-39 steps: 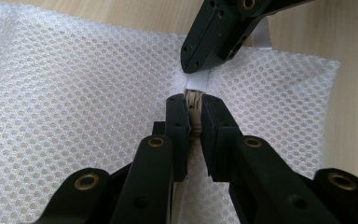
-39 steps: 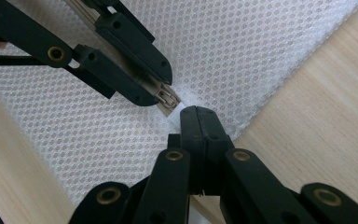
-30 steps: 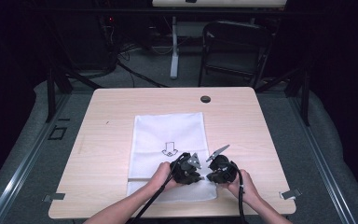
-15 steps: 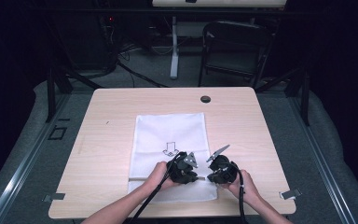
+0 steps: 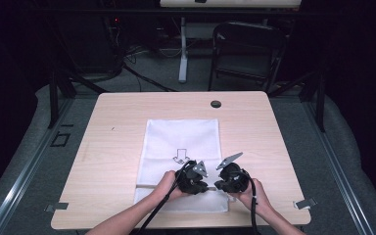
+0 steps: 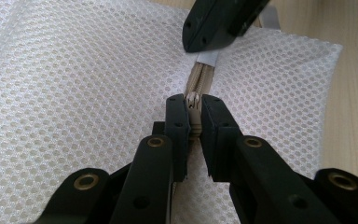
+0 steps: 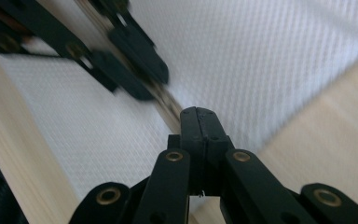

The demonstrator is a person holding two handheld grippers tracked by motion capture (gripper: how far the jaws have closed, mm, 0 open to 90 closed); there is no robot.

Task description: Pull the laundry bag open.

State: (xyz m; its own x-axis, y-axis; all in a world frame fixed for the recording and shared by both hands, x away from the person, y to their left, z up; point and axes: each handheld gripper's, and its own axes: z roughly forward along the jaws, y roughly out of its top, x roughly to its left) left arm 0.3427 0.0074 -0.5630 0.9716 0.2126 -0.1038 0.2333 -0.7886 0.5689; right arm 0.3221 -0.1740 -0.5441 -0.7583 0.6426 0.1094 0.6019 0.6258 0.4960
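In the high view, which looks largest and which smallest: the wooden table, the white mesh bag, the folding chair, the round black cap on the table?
1. wooden table
2. white mesh bag
3. folding chair, though it stands farther from the camera, so this place is unsure
4. round black cap

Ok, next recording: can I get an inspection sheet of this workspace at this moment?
Surface: light wooden table with a dark round grommet near the far edge.
Job's things: white mesh bag lying flat, printed arrow on it; beige zipper along its near part.
Clutter: nothing seen.
Grippers: left gripper shut on the zipper pull; right gripper shut on the zipper end, close beside the left.
Cables: a black cable trails from each gripper toward the person.
Surroundings: folding chair, floor cables and frame legs beyond the table; dark room.
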